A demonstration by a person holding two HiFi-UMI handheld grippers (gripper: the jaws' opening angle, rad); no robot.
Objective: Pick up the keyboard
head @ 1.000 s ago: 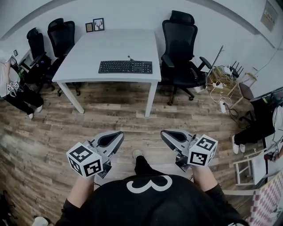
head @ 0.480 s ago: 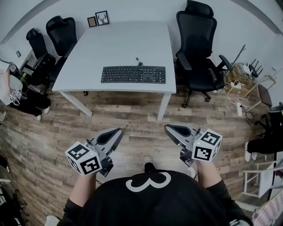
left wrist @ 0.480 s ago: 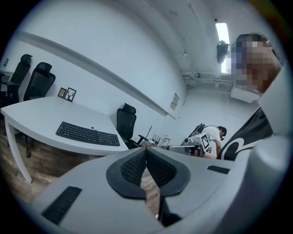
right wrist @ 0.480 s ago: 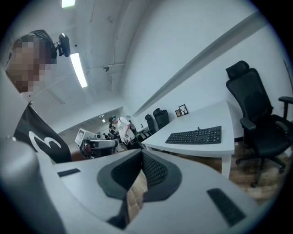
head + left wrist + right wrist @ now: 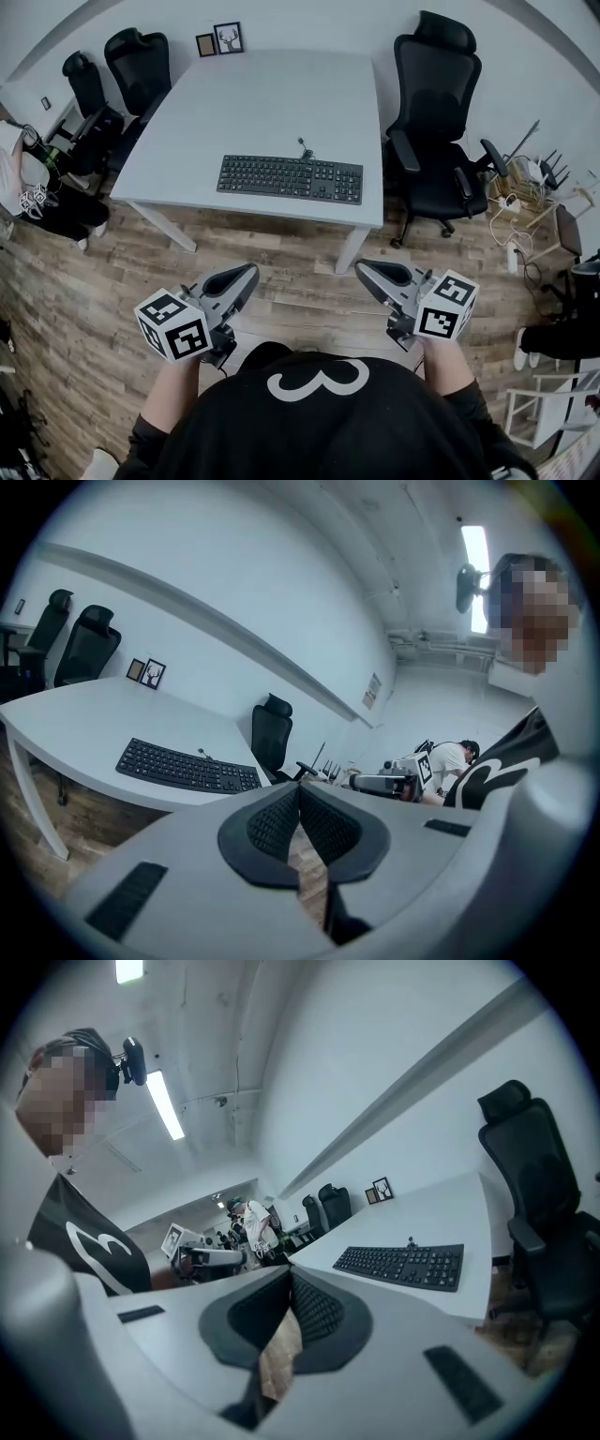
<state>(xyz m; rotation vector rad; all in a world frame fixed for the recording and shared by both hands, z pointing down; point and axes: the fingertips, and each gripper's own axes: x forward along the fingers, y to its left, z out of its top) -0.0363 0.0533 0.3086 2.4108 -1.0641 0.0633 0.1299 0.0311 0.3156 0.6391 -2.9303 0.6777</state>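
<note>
Upper-centre table (image 5: 272, 103): bears keyboard (image 5: 290, 178) near front edge, untouched.
Left gripper (image 5: 249, 273): jaws together, empty; approach posture.
Right gripper (image 5: 362, 271): jaws together, well short.

Keyboard (image 5: 290, 178): black, full-size, slim, with a number block at its right end. It lies flat, keys up, on the white table (image 5: 272, 103). Long side runs roughly parallel to the table's near edge, just back from it and closer to the near right corner. A short dark cable (image 5: 303, 145) curls from its far edge onto the tabletop.
</note>
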